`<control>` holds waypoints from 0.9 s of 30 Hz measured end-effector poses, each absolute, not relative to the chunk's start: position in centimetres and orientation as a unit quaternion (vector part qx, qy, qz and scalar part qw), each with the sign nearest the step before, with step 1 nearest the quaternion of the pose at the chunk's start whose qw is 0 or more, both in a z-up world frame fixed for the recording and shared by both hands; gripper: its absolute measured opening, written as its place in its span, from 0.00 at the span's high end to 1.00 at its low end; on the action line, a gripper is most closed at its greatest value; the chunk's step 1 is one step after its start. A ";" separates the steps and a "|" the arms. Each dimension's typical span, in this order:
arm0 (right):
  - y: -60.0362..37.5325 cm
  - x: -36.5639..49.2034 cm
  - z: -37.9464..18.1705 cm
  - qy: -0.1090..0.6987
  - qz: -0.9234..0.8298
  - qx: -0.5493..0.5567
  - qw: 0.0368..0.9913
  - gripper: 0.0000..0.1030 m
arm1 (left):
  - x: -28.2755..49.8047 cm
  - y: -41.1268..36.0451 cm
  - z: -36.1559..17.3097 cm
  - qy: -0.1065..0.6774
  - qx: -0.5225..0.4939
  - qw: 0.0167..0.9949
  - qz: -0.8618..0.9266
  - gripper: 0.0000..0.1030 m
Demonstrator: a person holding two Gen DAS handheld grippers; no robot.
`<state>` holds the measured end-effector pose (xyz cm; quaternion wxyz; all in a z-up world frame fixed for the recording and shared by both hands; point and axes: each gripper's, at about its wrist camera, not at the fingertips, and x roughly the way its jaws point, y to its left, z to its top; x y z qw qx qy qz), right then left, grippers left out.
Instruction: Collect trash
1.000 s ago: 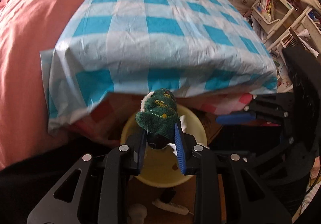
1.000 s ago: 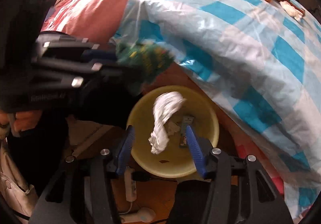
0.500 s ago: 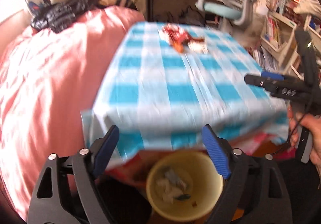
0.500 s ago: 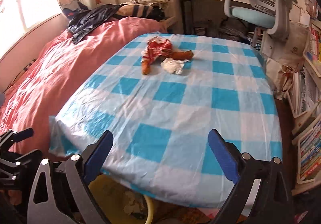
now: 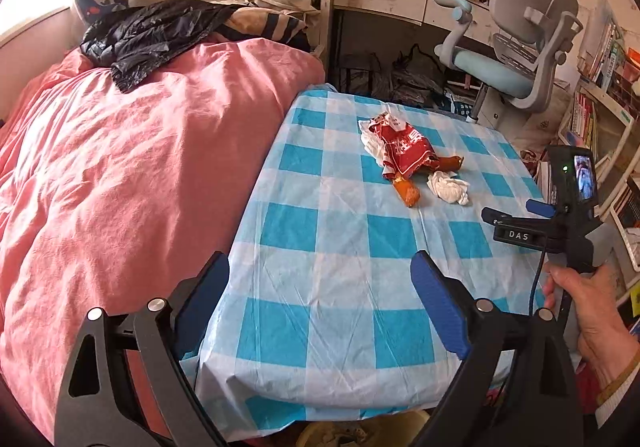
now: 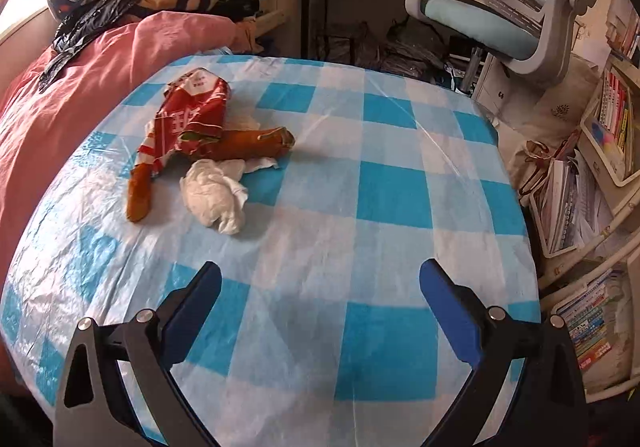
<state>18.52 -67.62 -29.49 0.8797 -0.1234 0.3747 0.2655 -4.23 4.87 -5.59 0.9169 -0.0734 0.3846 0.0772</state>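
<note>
Both jaws just opened: left hand-held gripper and right hand-held gripper spread, empty; red wrapper and crumpled tissue near the surface's far edge.

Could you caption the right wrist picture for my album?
Open tool over a checked table, facing a red wrapper and crumpled tissue.

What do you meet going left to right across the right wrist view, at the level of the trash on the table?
Pink bedcover → orange wrapper → crumpled white tissue → bare blue-checked tablecloth → stacked books beside the table.
</note>
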 end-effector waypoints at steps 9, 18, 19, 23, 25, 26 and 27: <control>-66.1 22.0 -30.6 0.407 0.270 -0.109 0.866 0.07 | -3.1 6.3 -5.4 0.395 -0.109 0.909 0.070 0.11; -66.2 21.9 -30.6 0.408 0.268 -0.107 0.866 0.07 | -2.8 6.1 -6.1 0.419 -0.103 0.900 0.066 0.09; -66.3 21.9 -30.6 0.408 0.268 -0.107 0.866 0.07 | -2.9 6.1 -6.1 0.420 -0.105 0.899 0.065 0.09; -66.2 22.0 -30.6 0.408 0.268 -0.107 0.866 0.07 | -3.0 5.9 -6.5 0.426 -0.110 0.896 0.061 0.07; -66.1 22.0 -30.6 0.408 0.268 -0.107 0.866 0.07 | -3.0 5.6 -6.8 0.432 -0.109 0.894 0.055 0.07; -66.2 22.0 -30.6 0.408 0.268 -0.107 0.866 0.07 | -2.9 5.4 -6.9 0.434 -0.108 0.893 0.054 0.07; -66.1 22.0 -30.6 0.408 0.268 -0.107 0.866 0.07 | -3.0 5.3 -6.9 0.435 -0.106 0.893 0.052 0.07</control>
